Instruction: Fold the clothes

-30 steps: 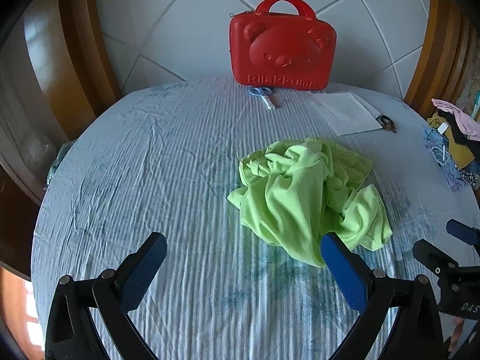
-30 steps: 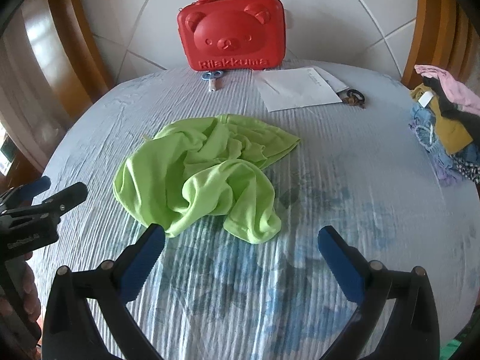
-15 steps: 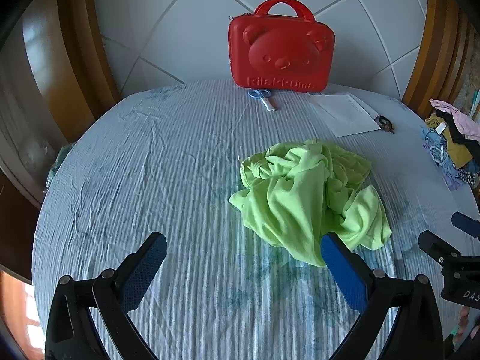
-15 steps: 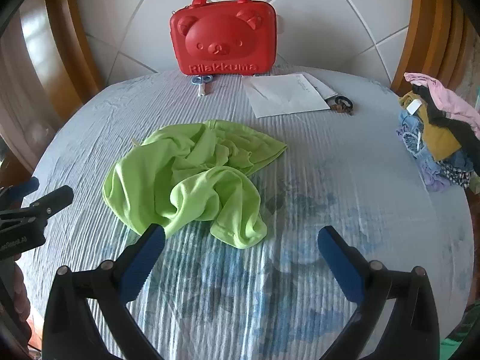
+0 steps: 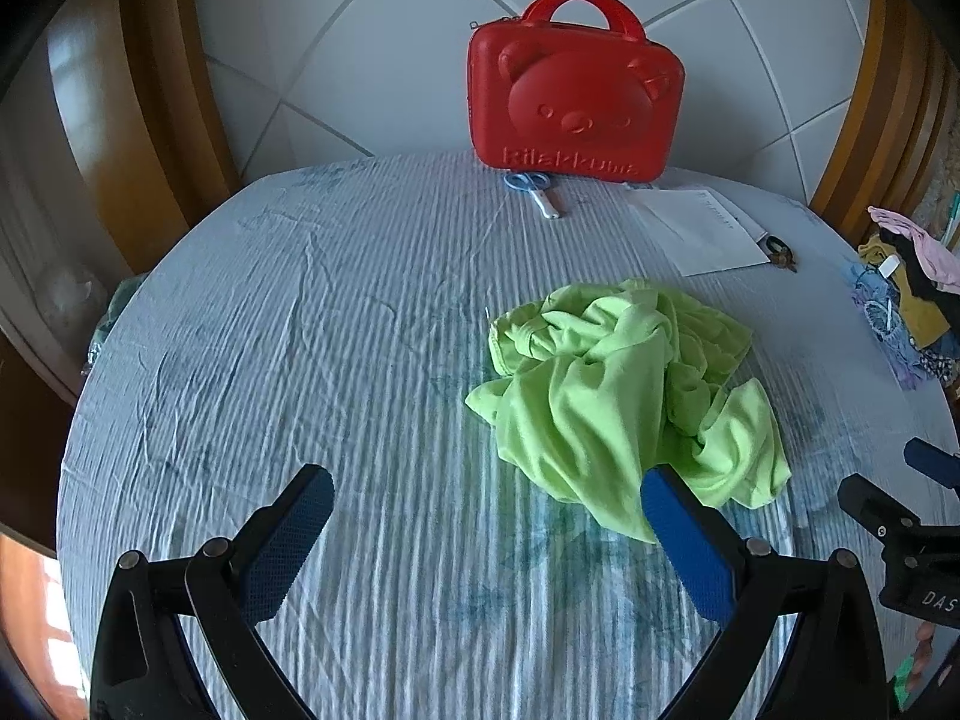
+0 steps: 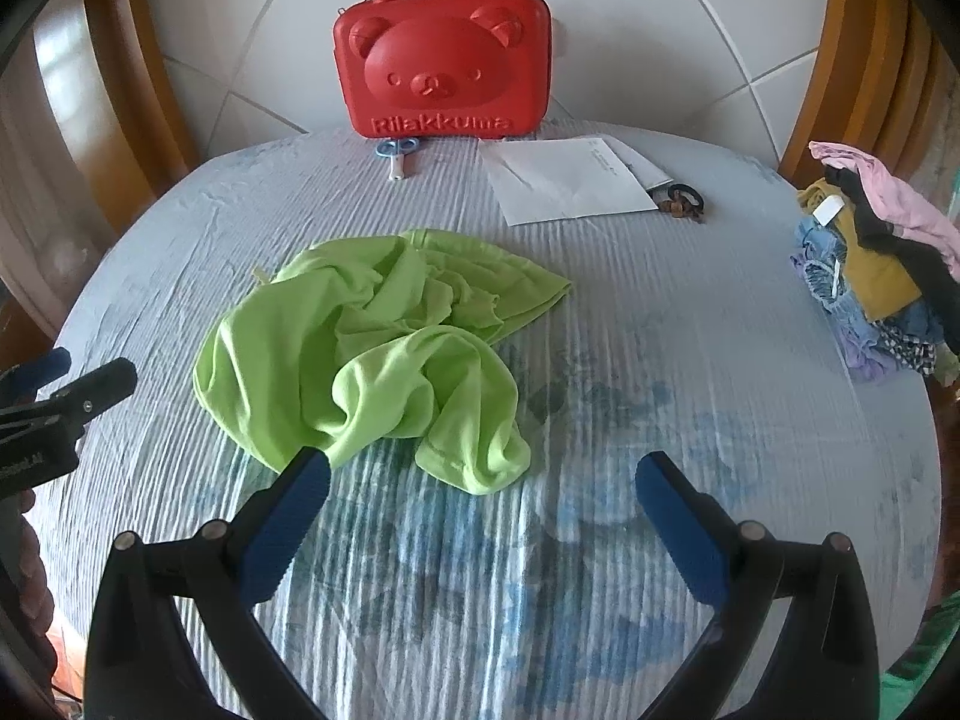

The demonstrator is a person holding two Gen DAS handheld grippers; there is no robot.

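Observation:
A crumpled lime-green garment [image 5: 624,396] lies in a heap near the middle of a round table covered with a pale blue cloth [image 5: 300,360]; it also shows in the right wrist view [image 6: 372,354]. My left gripper [image 5: 486,495] is open and empty, held above the table just in front of the garment, its right finger over the near hem. My right gripper [image 6: 480,480] is open and empty, close to the garment's near edge. Each gripper shows at the edge of the other's view.
A red bear-faced case [image 6: 441,60] stands at the table's far edge, with small scissors [image 6: 396,153] before it. White papers [image 6: 564,180] and a hair tie lie at the back right. A pile of other clothes [image 6: 870,264] sits at the right edge.
Both grippers have drawn back and up a little, so the garment sits slightly farther off in both views. The garment has not moved. Both grippers stay open.

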